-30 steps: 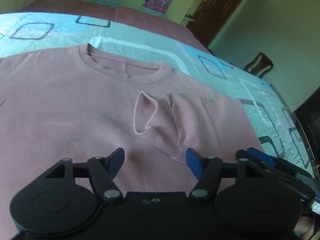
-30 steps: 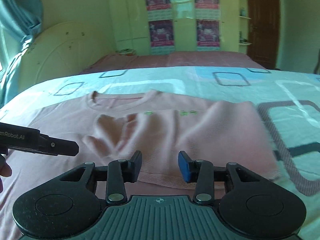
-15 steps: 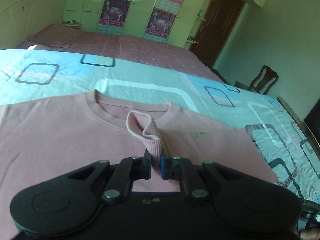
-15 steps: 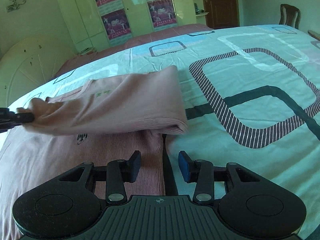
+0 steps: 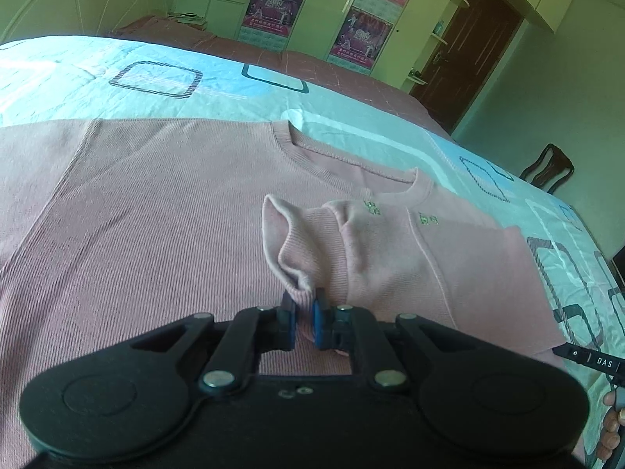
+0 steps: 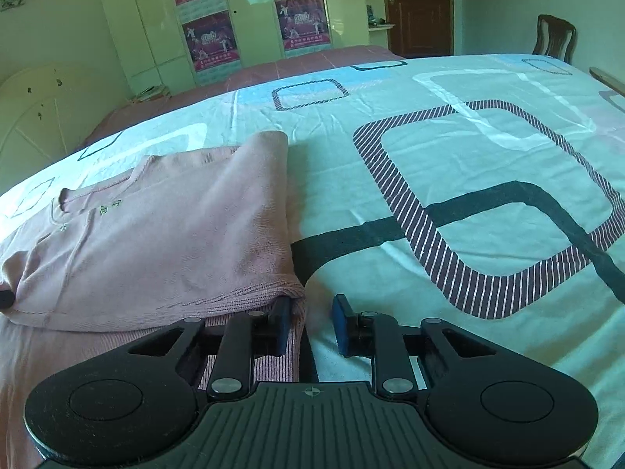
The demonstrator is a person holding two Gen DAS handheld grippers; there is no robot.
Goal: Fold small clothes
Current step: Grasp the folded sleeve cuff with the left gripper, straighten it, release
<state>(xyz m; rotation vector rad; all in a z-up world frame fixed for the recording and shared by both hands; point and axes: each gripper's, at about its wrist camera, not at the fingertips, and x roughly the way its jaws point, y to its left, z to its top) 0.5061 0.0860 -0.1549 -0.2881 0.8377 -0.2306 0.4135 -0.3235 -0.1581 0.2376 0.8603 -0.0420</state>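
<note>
Your left tongs (image 5: 301,322) are clamped on the ribbed cuff (image 5: 291,250) of the pink sweater (image 5: 156,211), which lies flat on the bed (image 6: 449,164) with one sleeve folded across its chest. Your right tongs (image 6: 310,326) are closing at the sweater's hem corner (image 6: 291,293), with the fabric edge between the pads but not yet pinched.

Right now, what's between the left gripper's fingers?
In the left wrist view, the pink sweater's ribbed sleeve cuff sits pinched between the left gripper's fingers.
</note>
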